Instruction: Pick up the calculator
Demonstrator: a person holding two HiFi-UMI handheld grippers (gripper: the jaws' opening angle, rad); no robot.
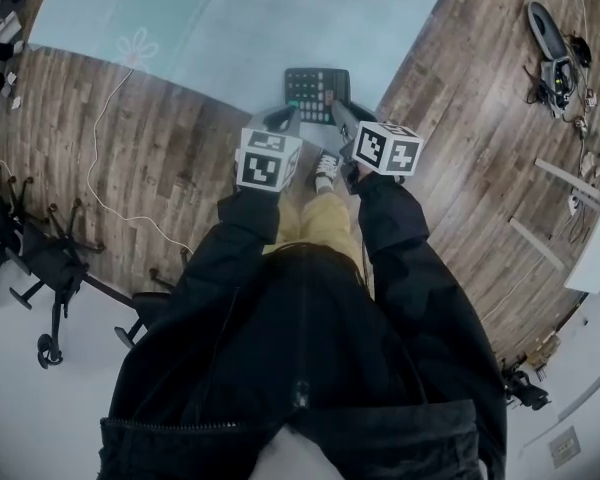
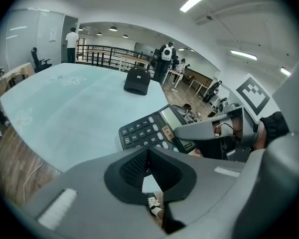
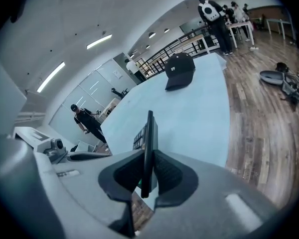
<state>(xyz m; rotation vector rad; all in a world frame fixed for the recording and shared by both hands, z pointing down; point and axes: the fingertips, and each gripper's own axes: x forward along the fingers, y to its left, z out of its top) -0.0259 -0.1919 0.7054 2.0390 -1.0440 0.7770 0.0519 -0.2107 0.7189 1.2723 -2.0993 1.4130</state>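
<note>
Pale blue worktop (image 1: 230, 38) is stretching behind the flat black calculator (image 3: 149, 133) that right gripper (image 3: 148, 159) fingers are clamping edge-on; left gripper (image 2: 148, 154) fingers are closed, empty.

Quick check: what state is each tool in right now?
Left tool: closed, holding nothing.
Right tool: closed on the calculator, gripped by its edge.

calculator (image 1: 317, 94): dark matt plastic | table (image 1: 230, 28): smooth matt top | floor (image 1: 480, 118): wood planks | cap (image 3: 178, 69): probably cloth
</note>
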